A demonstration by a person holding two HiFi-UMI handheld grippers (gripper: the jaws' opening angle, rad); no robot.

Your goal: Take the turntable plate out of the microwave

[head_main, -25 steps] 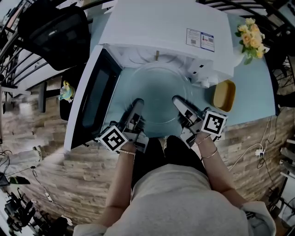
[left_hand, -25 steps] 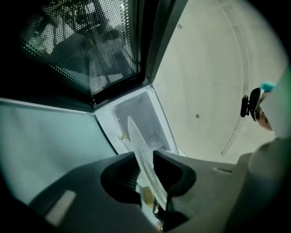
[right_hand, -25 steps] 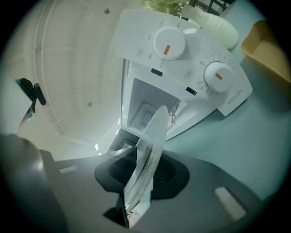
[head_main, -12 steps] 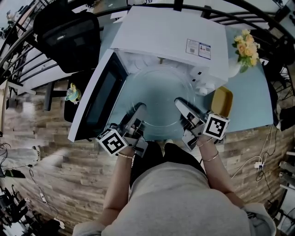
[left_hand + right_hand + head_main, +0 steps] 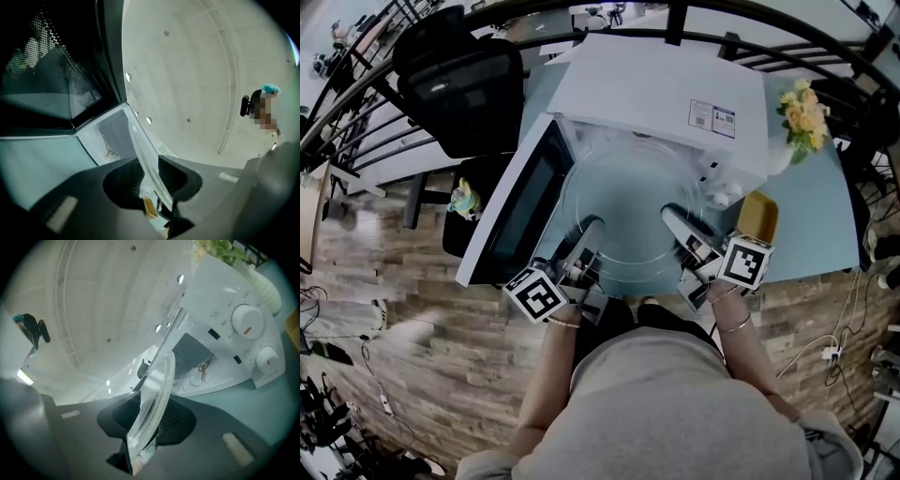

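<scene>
Head view: turntable plate [image 5: 628,202] out in front of open microwave [image 5: 661,89], spanning left gripper [image 5: 584,246] to right gripper [image 5: 682,230]; glass faint, far rim hard to trace; both forearms reach forward.

Left gripper view: jaws clenched on plate rim; door [image 5: 47,79] up-left of jaws.

Right gripper view: jaws clenched on opposite rim; dials [image 5: 246,320] up-right; bare cavity floor beyond.

Head view steeply down, gripper views close along jaws, all sharing microwave [image 5: 647,94]
</scene>
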